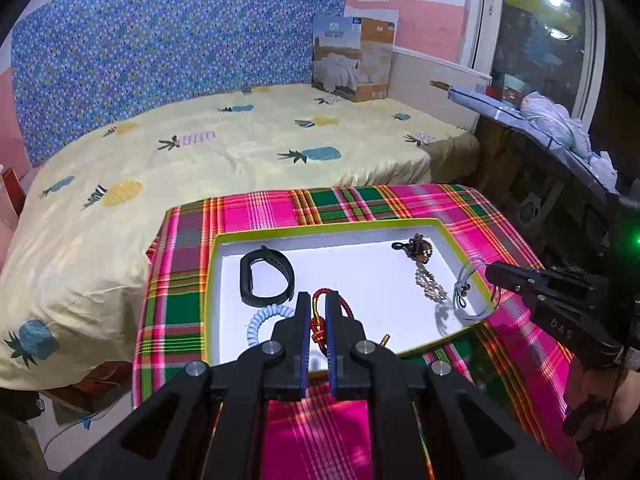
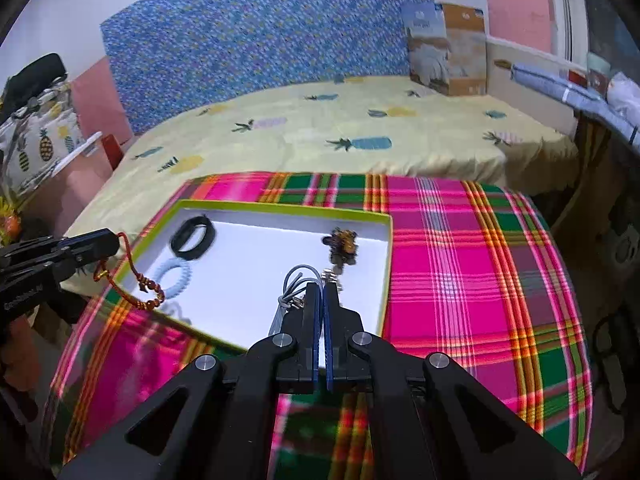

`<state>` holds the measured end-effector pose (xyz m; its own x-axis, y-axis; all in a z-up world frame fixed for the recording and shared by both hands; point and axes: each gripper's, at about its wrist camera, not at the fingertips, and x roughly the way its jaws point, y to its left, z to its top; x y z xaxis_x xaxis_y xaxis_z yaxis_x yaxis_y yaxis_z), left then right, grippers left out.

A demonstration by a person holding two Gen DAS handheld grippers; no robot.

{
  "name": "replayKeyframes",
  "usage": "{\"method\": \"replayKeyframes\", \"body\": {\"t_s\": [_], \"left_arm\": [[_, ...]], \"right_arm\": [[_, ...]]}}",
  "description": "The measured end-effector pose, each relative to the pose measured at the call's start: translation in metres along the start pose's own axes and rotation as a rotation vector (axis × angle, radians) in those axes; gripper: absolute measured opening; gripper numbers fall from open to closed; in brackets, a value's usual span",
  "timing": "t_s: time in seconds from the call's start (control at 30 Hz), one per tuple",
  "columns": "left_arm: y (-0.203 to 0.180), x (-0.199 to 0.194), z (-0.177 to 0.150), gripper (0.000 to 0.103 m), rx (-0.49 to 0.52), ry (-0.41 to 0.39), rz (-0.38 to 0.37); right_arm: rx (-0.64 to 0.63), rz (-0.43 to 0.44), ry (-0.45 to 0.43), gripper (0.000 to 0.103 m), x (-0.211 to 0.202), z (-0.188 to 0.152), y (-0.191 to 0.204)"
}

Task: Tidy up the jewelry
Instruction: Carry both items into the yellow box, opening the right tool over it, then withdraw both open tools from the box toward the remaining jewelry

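Both grippers are carrying cords above the white tray (image 1: 352, 240), presumably to keep them untangled from pieces inside. The left gripper (image 1: 318, 308), lower centre of its view, is clenching the red braided bracelet (image 2: 132, 292), which is dangling over the tray's near-left rim. The right gripper (image 2: 322, 296) is pinching the grey cord bracelet (image 1: 466, 292) at the tray's right edge. The black band (image 1: 266, 276), blue coil tie (image 1: 262, 320) and beaded necklace (image 1: 424, 264) are lying inside.
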<state>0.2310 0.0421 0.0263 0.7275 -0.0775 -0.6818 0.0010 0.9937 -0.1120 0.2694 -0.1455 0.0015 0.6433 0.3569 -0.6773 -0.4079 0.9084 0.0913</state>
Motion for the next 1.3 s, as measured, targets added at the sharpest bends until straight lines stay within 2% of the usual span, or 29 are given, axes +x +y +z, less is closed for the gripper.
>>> {"method": "replayKeyframes", "body": {"t_s": [0.23,0.63,0.7,0.87,0.93,1.03,1.3], "left_arm": [[0.006,0.033,-0.009,0.007,-0.015,0.071,0.004],[0.017,0.057,-0.022,0.008,-0.034,0.142,0.025],[0.018,0.058,-0.022,0.008,-0.038,0.144,0.029],[0.019,0.056,-0.023,0.01,-0.038,0.147,0.036],[0.02,0.054,-0.023,0.018,-0.041,0.139,0.042],[0.02,0.047,-0.025,0.024,-0.044,0.124,0.031],[0.02,0.022,-0.028,0.025,-0.035,0.083,0.029]], "right_arm": [[0.011,0.0,0.084,0.001,0.032,-0.011,-0.01],[-0.008,-0.016,0.131,0.003,0.038,-0.015,-0.009],[-0.007,-0.018,0.131,0.016,0.038,-0.015,-0.01],[-0.014,-0.017,0.12,0.018,0.033,-0.015,-0.009],[-0.014,-0.013,0.111,0.02,0.028,-0.015,-0.008],[-0.01,-0.011,0.095,0.029,0.02,-0.015,-0.007],[-0.009,-0.003,0.066,0.03,-0.005,-0.022,0.0]]}}
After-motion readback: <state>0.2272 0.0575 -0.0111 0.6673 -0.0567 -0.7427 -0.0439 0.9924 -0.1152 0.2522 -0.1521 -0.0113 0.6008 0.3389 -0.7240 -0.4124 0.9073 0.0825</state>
